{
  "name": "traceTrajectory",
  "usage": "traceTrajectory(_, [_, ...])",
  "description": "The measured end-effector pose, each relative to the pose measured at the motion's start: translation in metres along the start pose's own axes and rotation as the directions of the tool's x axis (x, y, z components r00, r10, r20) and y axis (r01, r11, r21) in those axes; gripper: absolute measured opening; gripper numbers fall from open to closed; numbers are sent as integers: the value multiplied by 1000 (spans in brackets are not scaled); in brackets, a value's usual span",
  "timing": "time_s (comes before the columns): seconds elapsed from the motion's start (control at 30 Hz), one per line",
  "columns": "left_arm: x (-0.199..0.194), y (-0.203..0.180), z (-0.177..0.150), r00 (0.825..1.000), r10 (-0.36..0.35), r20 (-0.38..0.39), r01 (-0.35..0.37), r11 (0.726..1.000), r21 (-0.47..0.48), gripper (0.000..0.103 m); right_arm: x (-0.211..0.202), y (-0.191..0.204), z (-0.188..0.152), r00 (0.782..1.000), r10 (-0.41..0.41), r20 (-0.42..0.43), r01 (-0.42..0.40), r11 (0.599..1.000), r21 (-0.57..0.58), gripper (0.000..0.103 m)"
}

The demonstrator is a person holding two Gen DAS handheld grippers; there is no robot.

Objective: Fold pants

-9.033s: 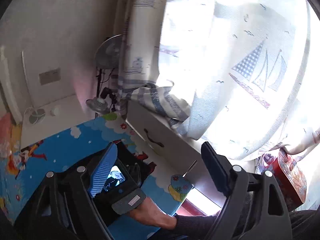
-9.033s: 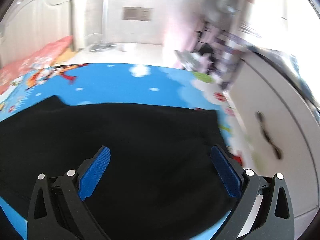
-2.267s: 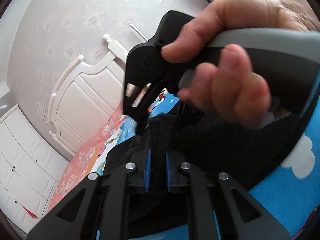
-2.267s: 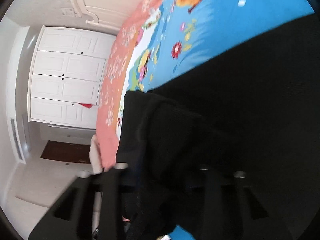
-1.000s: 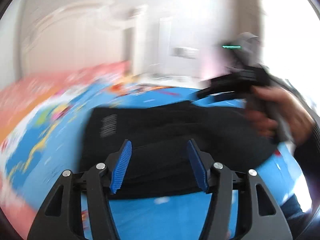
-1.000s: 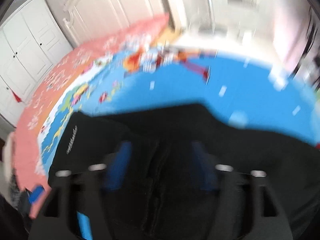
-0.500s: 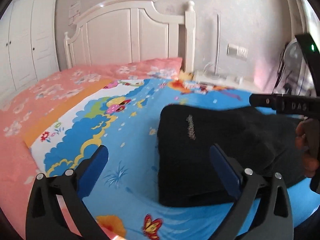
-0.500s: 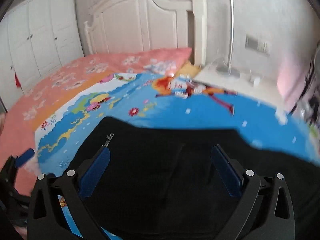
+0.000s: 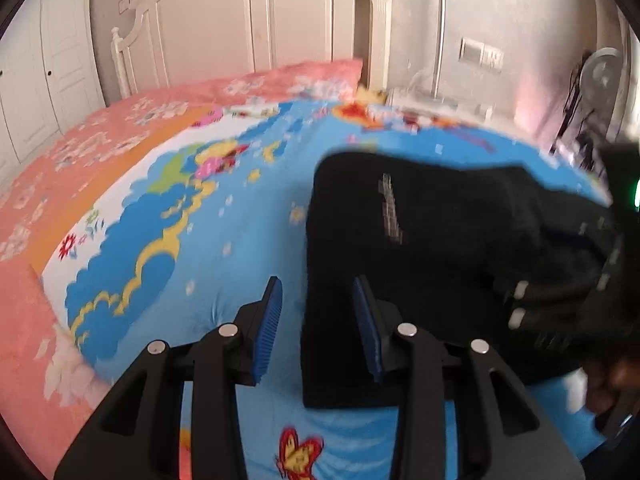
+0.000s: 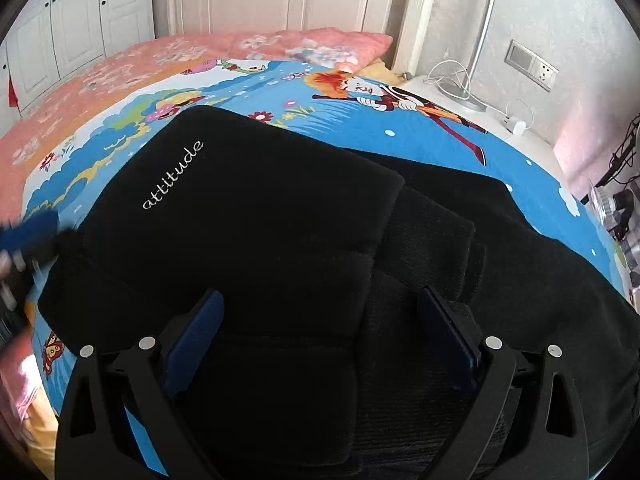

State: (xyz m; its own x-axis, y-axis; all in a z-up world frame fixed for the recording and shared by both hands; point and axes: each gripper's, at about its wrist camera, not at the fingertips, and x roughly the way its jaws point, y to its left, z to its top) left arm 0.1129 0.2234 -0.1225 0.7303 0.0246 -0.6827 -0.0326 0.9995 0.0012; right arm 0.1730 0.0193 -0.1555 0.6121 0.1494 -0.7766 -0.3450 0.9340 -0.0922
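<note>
While the black pants (image 10: 280, 240) lie folded on the blue cartoon bedsheet (image 10: 420, 120), the right gripper (image 10: 320, 336) hovers over their near part with its blue pads (image 10: 448, 332) spread wide, grasping nothing. At nine o'clock in that view, the left gripper (image 9: 318, 328) sits at the pants' edge, its pads (image 9: 270, 320) parted and straddling that edge without pinching it. White "attitude" lettering (image 10: 173, 175) runs toward eleven o'clock, and a white headboard (image 9: 248, 20) stands at twelve.
</note>
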Motion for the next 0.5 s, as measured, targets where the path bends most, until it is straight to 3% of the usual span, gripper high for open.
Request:
traceTrajectory(0.1, [5, 3, 30, 1000, -23, 13, 23, 1000, 3, 37, -1, -1, -1, 1000, 5, -1, -5, 1000, 1, 94])
traceTrajectory(0.2, [25, -8, 57, 999, -24, 28, 21, 996, 88, 37, -1, -1, -2, 1000, 7, -4, -7, 1000, 3, 95])
traceTrajectory(0.27, [50, -12, 68, 997, -75, -30, 78, 990, 115, 34, 1, 0, -1, 1000, 5, -5, -5, 1000, 1, 95])
traceTrajectory(0.3, [63, -11, 71, 992, -109, -65, 115, 987, 109, 20, 1, 1, -1, 1000, 6, -6, -6, 1000, 0, 95])
traceTrajectory(0.33, [76, -11, 72, 987, -115, -109, 126, 986, 106, 16, 1, 0, 0, 1000, 6, -7, -6, 1000, 1, 95])
traceTrajectory(0.4, [101, -9, 71, 978, -102, -182, 121, 988, 98, 16, 1, 1, 0, 1000, 9, -8, -9, 1000, -2, 95])
traceTrajectory(0.5, [105, -10, 77, 977, -99, -190, 118, 989, 92, 16, 2, 1, 0, 1000, 7, -7, -7, 1000, -2, 96])
